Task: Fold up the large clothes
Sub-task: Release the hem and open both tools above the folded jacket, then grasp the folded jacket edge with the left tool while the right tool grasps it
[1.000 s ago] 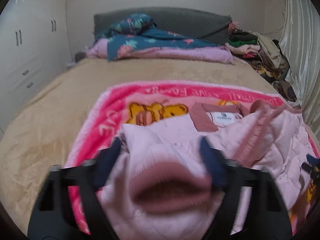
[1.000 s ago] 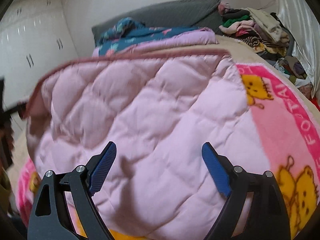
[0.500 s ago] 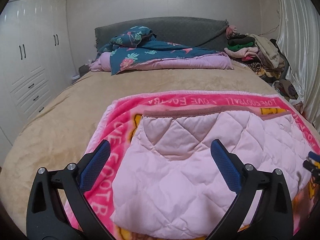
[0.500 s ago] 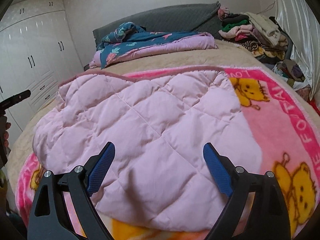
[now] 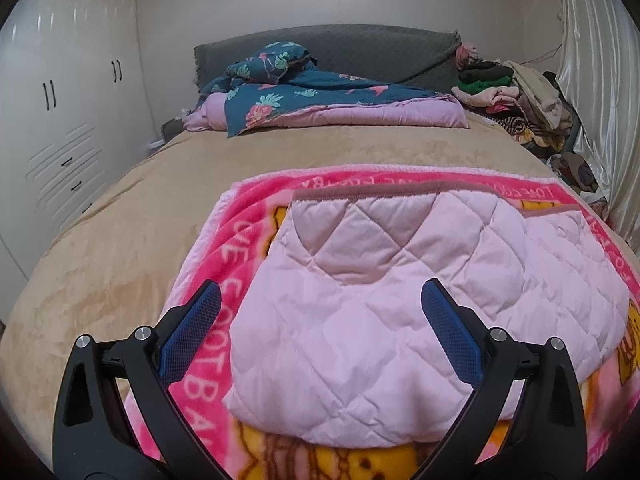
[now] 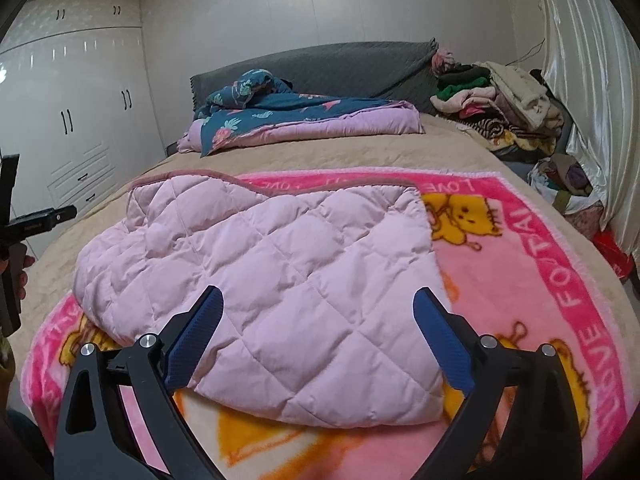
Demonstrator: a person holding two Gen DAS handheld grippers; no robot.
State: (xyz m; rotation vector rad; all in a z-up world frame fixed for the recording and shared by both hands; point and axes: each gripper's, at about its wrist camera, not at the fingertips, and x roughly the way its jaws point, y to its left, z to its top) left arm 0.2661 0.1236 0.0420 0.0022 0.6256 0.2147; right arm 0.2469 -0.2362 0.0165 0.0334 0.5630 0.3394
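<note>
now the jacket lies folded on the pink blanket on the bed; both jaws spread, empty. next, pinch the near edge at both corners and lift evenly.

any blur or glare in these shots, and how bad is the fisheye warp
Left wrist view: sharp on the pink quilted jacket, slight smear at the lower right rim; wardrobe doors carry glare streaks. Right wrist view: cartoon blanket softens near the bottom edge; both bow the bed strongly.

Pink blanket: lettering partly covered by quilted jacket, unreadable. Near edge blurred, cut by frame. Clothes pile items indistinct. Left gripper's tips out of right-wrist frame.
</note>
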